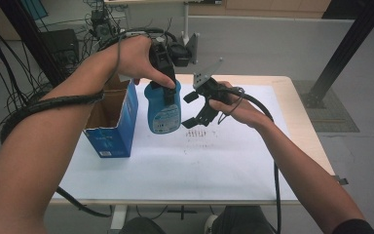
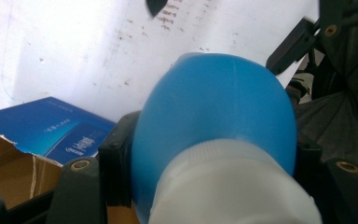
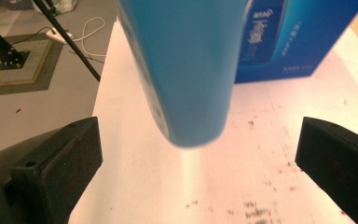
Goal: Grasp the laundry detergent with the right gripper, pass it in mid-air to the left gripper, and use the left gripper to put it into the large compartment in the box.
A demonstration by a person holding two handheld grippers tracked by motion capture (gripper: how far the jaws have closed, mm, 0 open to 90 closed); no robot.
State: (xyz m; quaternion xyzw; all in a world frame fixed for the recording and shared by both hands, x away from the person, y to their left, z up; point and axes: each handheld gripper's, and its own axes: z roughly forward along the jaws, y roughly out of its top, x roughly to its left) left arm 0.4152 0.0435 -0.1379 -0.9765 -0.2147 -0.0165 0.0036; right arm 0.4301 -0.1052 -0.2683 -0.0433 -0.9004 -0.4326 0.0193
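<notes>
A blue plastic bottle with a white cap hangs upright above the white table sheet. My left gripper is shut on its upper part, just under the cap, and its black jaws press both sides of the bottle. My right gripper stands open just to the right of the bottle. In the right gripper view the bottle's lower end hangs in front of the wide gap between the jaws of that gripper, and neither pad touches it.
An open blue cardboard box stands on the table left of the bottle, flaps up. The white sheet carries dark scuff marks near the middle. A black frame post rises at the back right; cables hang at the left.
</notes>
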